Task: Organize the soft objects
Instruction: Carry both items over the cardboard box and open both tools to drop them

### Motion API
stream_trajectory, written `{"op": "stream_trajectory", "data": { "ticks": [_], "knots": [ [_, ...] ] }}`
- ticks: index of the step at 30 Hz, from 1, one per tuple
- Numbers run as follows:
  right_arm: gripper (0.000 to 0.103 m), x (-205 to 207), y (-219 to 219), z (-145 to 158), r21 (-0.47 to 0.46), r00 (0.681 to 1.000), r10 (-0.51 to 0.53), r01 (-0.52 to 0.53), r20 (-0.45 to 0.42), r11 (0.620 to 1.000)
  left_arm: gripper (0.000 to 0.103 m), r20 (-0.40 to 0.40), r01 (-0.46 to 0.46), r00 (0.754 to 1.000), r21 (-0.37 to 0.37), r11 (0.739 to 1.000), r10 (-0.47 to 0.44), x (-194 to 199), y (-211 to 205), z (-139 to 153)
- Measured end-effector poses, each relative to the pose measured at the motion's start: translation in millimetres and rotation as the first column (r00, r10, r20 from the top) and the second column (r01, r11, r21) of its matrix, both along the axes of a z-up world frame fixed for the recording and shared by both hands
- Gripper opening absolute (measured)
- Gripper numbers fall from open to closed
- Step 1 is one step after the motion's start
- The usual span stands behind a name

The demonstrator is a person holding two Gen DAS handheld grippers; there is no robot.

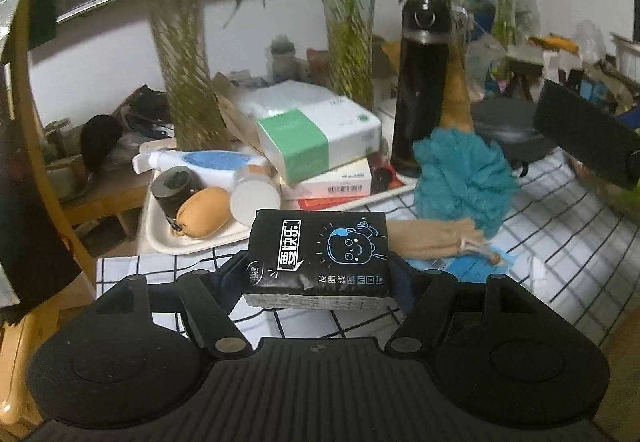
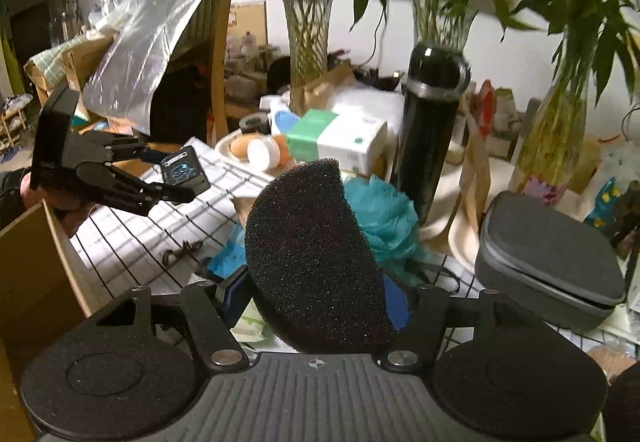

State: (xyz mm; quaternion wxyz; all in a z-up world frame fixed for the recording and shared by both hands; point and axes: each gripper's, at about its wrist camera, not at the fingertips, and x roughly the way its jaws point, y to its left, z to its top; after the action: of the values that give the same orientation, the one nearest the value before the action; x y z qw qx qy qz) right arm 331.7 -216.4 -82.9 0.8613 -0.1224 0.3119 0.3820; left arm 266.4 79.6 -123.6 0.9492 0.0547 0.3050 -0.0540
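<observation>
My left gripper (image 1: 318, 274) is shut on a black tissue pack (image 1: 318, 258) with a blue cartoon face, held above the checked tablecloth (image 1: 560, 226). It also shows at the left of the right wrist view (image 2: 182, 180) with the tissue pack (image 2: 182, 170). My right gripper (image 2: 318, 294) is shut on a black foam sponge (image 2: 312, 262), folded between the jaws. The sponge also shows at the right edge of the left wrist view (image 1: 584, 138). A teal bath pouf (image 1: 460, 178) lies on the cloth, and a tan drawstring pouch (image 1: 436, 238) lies beside it.
A white tray (image 1: 192, 242) holds a tan pouch, tape roll and bottles. Tissue boxes (image 1: 316, 134), a black flask (image 1: 420, 90) and glass vases with plants (image 1: 184, 54) stand behind. A grey zip case (image 2: 548, 258) lies right. A cardboard box (image 2: 28, 270) stands left.
</observation>
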Motion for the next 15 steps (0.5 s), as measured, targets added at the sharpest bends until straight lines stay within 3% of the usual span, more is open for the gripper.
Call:
{"op": "stream_trajectory", "data": {
  "ticks": [9, 15],
  "knots": [
    [0.069, -37.4, -4.7, 35.1, 0.061, 0.995, 0.007, -0.013, 0.095, 0.998, 0.070, 0.037, 0.000, 0.999, -0.020, 1.000, 0.001, -33.5, -8.0, 39.2],
    [0.069, -75.5, 7.0, 49.3, 0.054, 0.988, 0.030, -0.039, 0.153, 0.998, 0.070, 0.074, 0.019, 0.997, 0.027, 0.999, -0.021, -68.9, -25.2, 69.1]
  ]
}}
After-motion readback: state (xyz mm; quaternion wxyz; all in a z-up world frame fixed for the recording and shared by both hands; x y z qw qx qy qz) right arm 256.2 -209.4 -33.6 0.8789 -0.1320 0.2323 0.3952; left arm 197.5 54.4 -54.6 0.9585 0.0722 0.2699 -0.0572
